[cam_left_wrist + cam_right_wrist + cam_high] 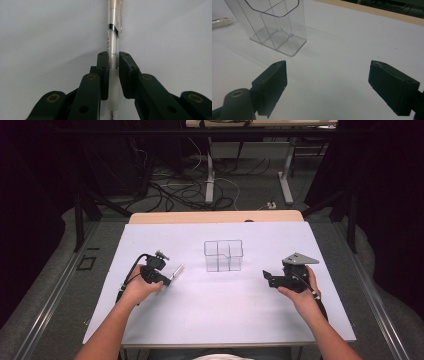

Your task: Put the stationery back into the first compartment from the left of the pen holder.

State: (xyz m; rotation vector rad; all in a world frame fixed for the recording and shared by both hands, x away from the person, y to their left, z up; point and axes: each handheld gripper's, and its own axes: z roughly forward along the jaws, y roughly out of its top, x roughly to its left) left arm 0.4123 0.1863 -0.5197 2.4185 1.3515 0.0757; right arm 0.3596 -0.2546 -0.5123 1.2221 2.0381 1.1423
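A clear plastic pen (113, 47) with a black band and a clip lies on the white table, and my left gripper (113, 56) is shut on its barrel. In the high view that pen (176, 271) sticks out to the upper right of the left gripper (162, 279). A clear divided holder (223, 255) stands at the table's middle, with nothing in it. My right gripper (266, 275) rests to the right of the holder, pointing left. Its jaws stand wide apart with nothing between them (328, 80). The holder (272, 27) is ahead of them to the left.
The white table top (220, 310) ends in a wooden strip (215, 216) at the far side. Beyond it, cables and table legs (210, 175) cover the floor. Dark curtains close in both sides.
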